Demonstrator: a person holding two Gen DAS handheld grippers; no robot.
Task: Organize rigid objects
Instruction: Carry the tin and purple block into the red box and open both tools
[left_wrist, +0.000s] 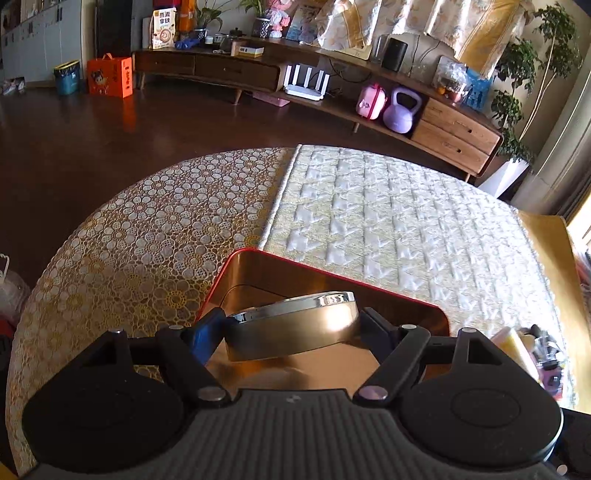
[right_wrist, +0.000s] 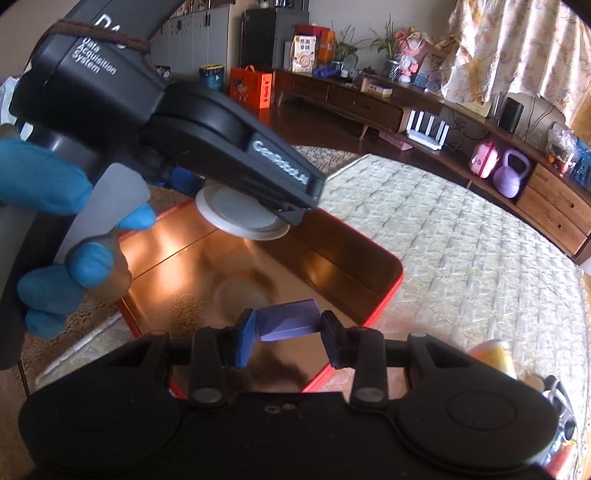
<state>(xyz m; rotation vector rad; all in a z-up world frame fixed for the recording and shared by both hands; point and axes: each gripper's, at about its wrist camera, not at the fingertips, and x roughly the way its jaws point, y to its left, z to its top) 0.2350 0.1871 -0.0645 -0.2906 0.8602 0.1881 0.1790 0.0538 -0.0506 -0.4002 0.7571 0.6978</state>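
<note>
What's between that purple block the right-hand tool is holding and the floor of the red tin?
Nothing but air. In the right wrist view the purple block, clamped in the right gripper, hangs above the bare shiny floor of the red tin.

Left gripper: black housing, white lettering "Data Acquisition System" and "GenRobot.AI", brown elastic band around its top. Right gripper: black ribbed body, silver pivot screws (blue pads). Hand wears a blue glove.

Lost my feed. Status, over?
Left tongs shut on round tin; right tongs shut on purple block. Both over red tray. Nothing blocking.
</note>
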